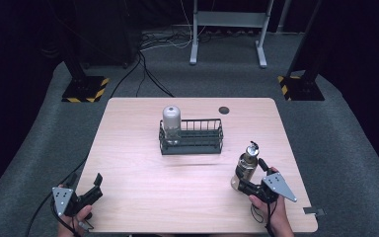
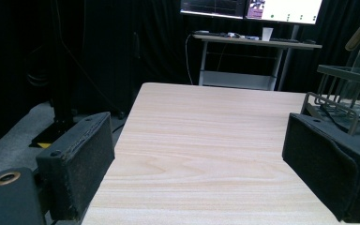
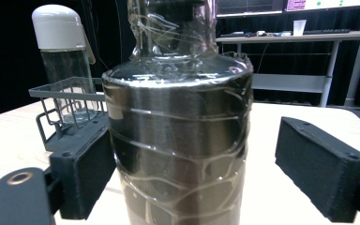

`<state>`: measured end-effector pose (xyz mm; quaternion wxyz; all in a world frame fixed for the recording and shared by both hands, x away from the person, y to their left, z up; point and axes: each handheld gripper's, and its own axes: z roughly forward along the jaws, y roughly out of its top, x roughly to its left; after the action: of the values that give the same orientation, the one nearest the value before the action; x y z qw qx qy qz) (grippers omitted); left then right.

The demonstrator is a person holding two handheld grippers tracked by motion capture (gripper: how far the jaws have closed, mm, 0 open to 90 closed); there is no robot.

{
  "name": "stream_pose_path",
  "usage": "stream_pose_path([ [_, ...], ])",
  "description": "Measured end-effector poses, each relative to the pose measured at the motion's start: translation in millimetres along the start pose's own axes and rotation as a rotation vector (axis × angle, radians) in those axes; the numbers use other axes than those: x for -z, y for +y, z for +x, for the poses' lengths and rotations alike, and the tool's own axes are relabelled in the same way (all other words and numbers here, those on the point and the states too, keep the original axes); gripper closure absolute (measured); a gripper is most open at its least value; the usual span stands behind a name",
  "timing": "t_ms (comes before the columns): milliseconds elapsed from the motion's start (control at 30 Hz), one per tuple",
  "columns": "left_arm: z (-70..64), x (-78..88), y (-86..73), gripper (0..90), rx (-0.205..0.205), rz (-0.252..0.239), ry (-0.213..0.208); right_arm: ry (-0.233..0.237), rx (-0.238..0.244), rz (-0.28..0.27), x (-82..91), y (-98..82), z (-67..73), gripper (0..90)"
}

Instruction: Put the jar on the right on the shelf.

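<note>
bottles: 2 | basket: 1 | right tool spread round bottle | left tool spread

A lab: black curtains, monitors, floor cables.

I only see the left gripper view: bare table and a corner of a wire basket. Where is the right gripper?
Observer: The right gripper is at the near right of the light wooden table, jaws either side of a dark metal bottle wrapped in clear film.
Operator: Gripped?
Observer: Not yet; one pad stands clear of it.
Operator: What's in the basket?
Observer: A clear bottle with a pale grey cap, upright in the left end of the black wire basket.
</note>
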<state>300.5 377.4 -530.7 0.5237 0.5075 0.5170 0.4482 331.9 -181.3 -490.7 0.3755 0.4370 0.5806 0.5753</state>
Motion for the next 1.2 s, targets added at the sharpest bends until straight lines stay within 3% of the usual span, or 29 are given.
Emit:
stream_pose_path([
  [300,-0.2,-0.1,0.0,9.1,-0.003,0.001,0.000,0.008,0.011,0.053,-8.2,-4.7,6.8,31.6],
  [567,-0.2,-0.4,0.1,9.1,-0.003,0.003,-0.001,-0.020,0.027,0.058,-11.0,-3.6,10.3,32.9],
  [1200,-0.2,-0.4,0.1,9.1,-0.004,0.003,-0.002,-0.046,0.005,0.081,-23.8,4.8,15.7,33.0],
])
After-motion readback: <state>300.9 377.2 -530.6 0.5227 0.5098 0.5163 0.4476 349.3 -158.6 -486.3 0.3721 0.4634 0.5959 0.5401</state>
